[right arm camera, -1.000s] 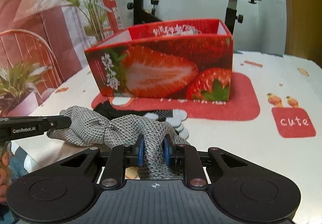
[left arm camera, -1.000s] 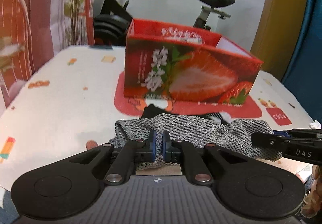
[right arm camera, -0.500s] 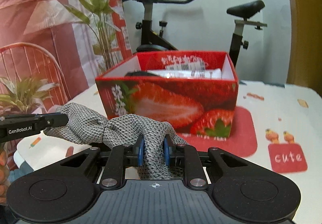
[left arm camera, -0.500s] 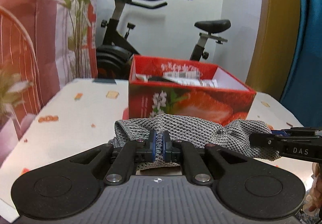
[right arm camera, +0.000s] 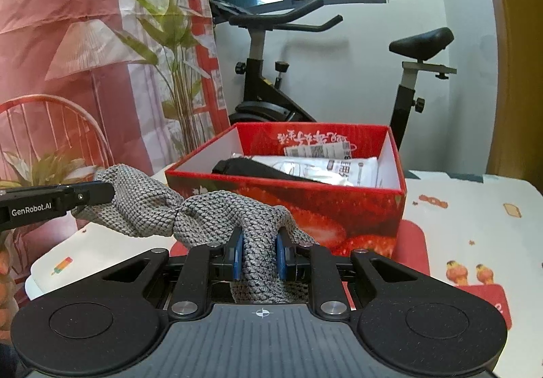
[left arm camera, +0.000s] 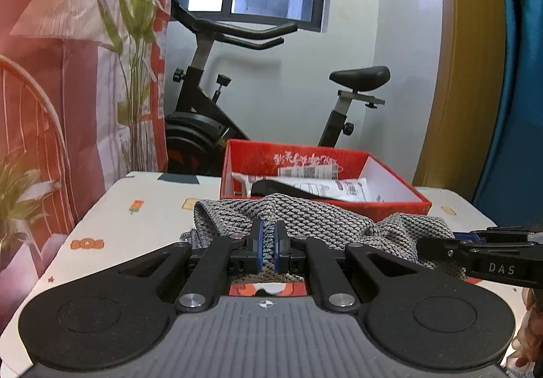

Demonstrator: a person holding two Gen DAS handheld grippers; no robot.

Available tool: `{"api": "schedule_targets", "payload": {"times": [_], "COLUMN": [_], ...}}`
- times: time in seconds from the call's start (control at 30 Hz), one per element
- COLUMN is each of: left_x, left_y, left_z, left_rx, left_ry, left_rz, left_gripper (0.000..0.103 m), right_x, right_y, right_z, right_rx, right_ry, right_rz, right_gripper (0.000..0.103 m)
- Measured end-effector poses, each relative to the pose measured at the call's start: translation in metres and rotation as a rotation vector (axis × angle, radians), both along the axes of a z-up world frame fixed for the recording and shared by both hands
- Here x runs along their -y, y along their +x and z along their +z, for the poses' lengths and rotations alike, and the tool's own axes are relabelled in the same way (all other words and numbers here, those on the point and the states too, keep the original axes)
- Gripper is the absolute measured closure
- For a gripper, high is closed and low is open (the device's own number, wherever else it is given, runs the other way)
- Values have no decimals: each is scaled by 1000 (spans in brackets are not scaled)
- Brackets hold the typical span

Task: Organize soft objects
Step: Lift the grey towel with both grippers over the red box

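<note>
I have the grey knit cloth (left arm camera: 315,218) clamped in both sets of jaws, left gripper (left arm camera: 267,249) and right gripper (right arm camera: 259,257) pinching 2 ends so it hangs clear of the surface (right arm camera: 475,225), just short of the red strawberry box (right arm camera: 339,208), ready for dropping in.

Box (right arm camera: 339,208) contents partly hidden.

— What carries everything here?

— A tabletop (right arm camera: 475,225) with a white cloth printed with small cartoon motifs, filling the lower right of the right wrist view.

— And directly on it?

— A red mat (right arm camera: 412,249), mid-frame right. On the mat stands an open red strawberry box (right arm camera: 339,208), center frame.

— In the left view?

— The box (left arm camera: 400,206) sits at center right.
</note>
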State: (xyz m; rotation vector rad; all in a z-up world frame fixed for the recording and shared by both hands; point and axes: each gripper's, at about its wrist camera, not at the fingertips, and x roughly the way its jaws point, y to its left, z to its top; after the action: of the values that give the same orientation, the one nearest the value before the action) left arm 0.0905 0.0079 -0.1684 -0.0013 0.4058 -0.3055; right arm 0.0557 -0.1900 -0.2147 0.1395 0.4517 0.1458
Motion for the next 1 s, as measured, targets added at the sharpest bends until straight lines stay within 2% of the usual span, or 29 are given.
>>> {"api": "schedule_targets", "payload": {"times": [0.53,0.63,0.8,1.0], "left_x": [3,6,17,35], "left_y": [36,48,77,121], "left_z": [28,33,41,38], "left_rx": [30,56,51,-32], "left_ry": [-64,-64,-63,-39], "left_rz": [-1,-13,-29,-72], "left_gripper": [96,96,96,96], "right_x": [13,18,28,43], "right_y": [33,43,65,111], "right_z": [41,48,60,66], "right_rx": [73,83,98,38], "right_ry": [-16,-8,-29,-60], "right_rz": [12,10,7,-4], "right_gripper": [85,85,85,85]}}
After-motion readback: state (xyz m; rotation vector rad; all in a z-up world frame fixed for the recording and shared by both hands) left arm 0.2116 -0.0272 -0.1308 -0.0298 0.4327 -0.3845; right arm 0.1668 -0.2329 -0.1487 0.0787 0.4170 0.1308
